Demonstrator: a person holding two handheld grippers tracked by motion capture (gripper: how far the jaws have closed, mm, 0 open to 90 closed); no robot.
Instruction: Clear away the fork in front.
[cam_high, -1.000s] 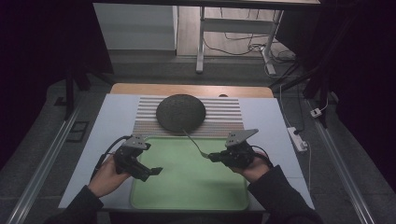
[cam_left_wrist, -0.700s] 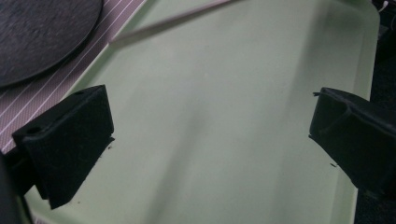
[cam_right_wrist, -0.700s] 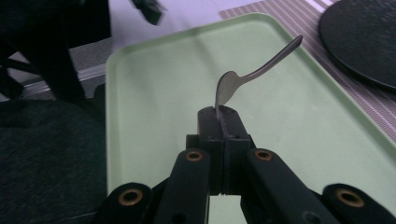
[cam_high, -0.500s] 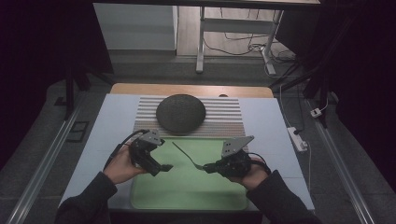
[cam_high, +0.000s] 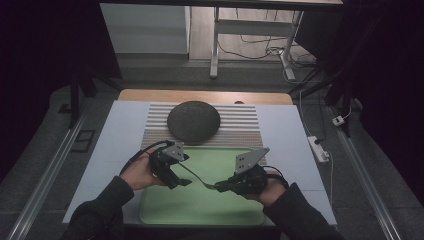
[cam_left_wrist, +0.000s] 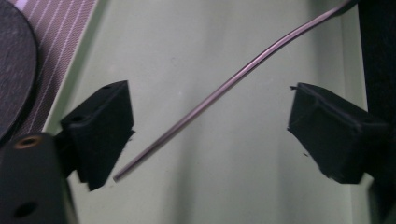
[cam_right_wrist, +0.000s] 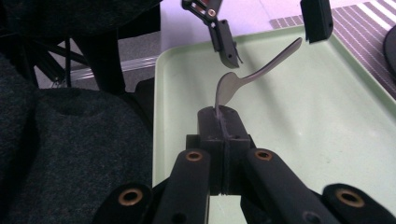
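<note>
Clamping the bowl end of a metal spoon (cam_right_wrist: 243, 79), right gripper (cam_high: 220, 186) holds it above a green tray (cam_high: 200, 210). Left gripper (cam_high: 182, 181), jaws just narrowing, straddles the handle untouched. Dark round bowl (cam_high: 193, 120) sits beyond, on a striped mat (cam_high: 240, 125).

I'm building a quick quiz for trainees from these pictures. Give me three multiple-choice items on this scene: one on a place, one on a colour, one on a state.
1. Where does the dark round plate rest?
A. on the striped mat
B. on the tray
C. on the floor

2. What colour is the tray?
A. red
B. light green
C. blue

3. How does the right gripper stand?
A. wide open
B. shut on the spoon
C. shut on nothing

Answers:
1 A: the striped mat shows all around the plate.
2 B: its pale green floor lies under both grippers.
3 B: the spoon rises from between its closed jaws, handle reaching between the left gripper's open jaws.
</note>
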